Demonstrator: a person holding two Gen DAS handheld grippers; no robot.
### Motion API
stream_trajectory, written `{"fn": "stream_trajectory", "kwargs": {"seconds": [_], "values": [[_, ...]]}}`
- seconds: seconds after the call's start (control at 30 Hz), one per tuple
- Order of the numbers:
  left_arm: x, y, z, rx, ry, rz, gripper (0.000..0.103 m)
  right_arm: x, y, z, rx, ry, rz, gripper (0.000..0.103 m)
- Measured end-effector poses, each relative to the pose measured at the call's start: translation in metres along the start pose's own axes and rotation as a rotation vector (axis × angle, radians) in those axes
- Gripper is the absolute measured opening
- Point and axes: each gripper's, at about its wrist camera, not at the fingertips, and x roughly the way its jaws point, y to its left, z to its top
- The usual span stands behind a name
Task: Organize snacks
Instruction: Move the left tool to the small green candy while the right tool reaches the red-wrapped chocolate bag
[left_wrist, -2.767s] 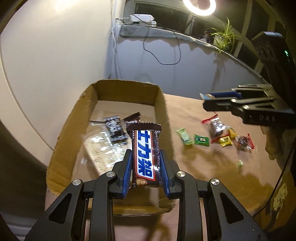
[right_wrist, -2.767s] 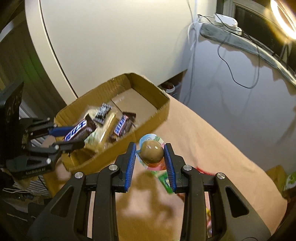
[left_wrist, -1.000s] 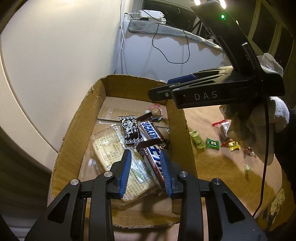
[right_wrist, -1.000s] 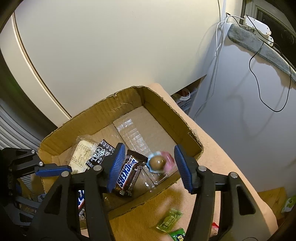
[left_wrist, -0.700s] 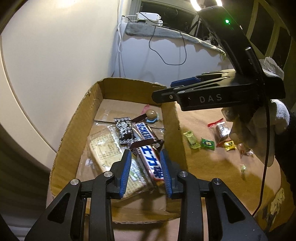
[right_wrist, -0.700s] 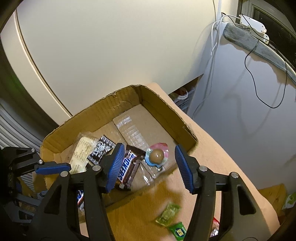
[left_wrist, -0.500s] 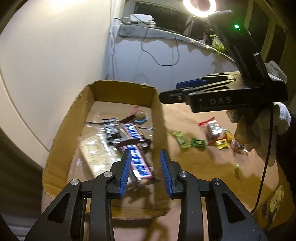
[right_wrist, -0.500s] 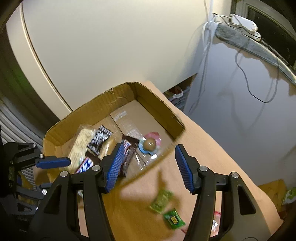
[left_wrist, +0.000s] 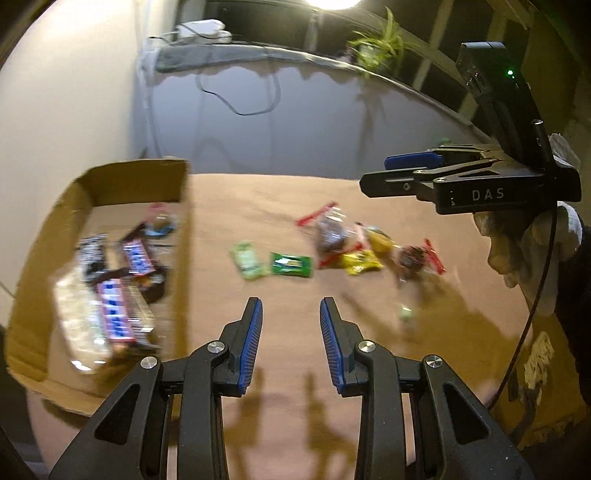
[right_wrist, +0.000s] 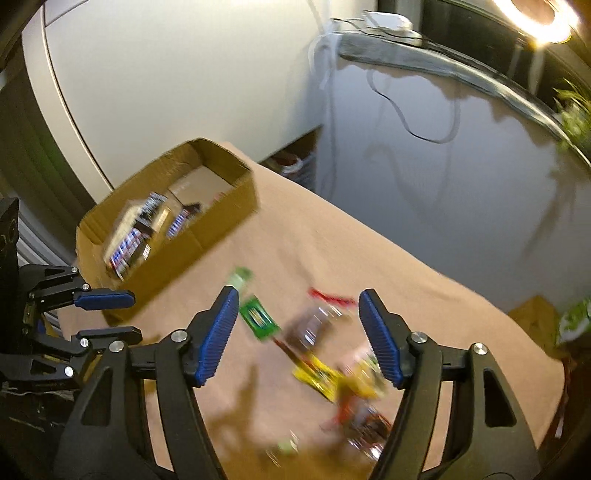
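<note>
The cardboard box (left_wrist: 183, 206) sits at the table's left and holds Snickers bars (left_wrist: 114, 314), a cracker packet (left_wrist: 74, 325) and a round chocolate candy (left_wrist: 160, 221). Loose sweets lie on the brown cloth: a light green one (left_wrist: 249, 258), a dark green one (left_wrist: 291, 264), a red-edged clear packet (left_wrist: 328, 232) and a yellow one (left_wrist: 360, 262). My left gripper (left_wrist: 291, 306) hovers in front of them, open and empty. My right gripper (right_wrist: 299, 295) is above the dark green sweet (right_wrist: 258, 317) and the clear packet (right_wrist: 314, 328); its jaws are opening and grip nothing.
A gloved hand (left_wrist: 517, 251) carries the right gripper (left_wrist: 406, 173) at the right of the left wrist view. Behind the table a grey wall bears a black cable (left_wrist: 236, 107), with a plant (left_wrist: 376, 48) on the sill. The cloth's front edge is close below.
Both grippers have swung right, away from the box and over the loose sweets. The right jaws have spread wider. The box contents stay put.
</note>
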Motion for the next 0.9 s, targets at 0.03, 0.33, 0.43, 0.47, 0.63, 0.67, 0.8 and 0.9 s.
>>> {"fn": "stream_trajectory", "kwargs": {"seconds": [0.03,0.33,0.43,0.47,0.63,0.67,0.8,0.9], "values": [[0.002,-0.006,0.0,0.003,0.003,-0.006,0.031,-0.004,-0.006,-0.007,0.008,0.003,-0.007,0.071],[0.035,-0.054,-0.005,0.041,0.066,-0.064,0.031,-0.013,-0.055,-0.066,0.046,0.075,-0.052,0.076],[0.049,-0.07,-0.006,0.064,0.097,-0.082,0.031,-0.009,-0.061,-0.08,0.031,0.106,-0.044,0.076],[0.052,-0.075,-0.007,0.071,0.106,-0.085,0.031,-0.006,-0.061,-0.084,0.019,0.116,-0.041,0.076],[0.073,-0.093,-0.007,0.09,0.144,-0.094,0.031,0.008,-0.055,-0.095,-0.047,0.156,-0.039,0.076],[0.077,-0.095,-0.007,0.091,0.15,-0.095,0.031,0.011,-0.054,-0.095,-0.058,0.161,-0.038,0.076],[0.091,-0.103,-0.005,0.107,0.162,-0.072,0.031,0.02,-0.053,-0.093,-0.084,0.168,-0.028,0.076],[0.098,-0.107,-0.004,0.113,0.166,-0.064,0.031,0.029,-0.055,-0.092,-0.094,0.186,-0.023,0.076]]}}
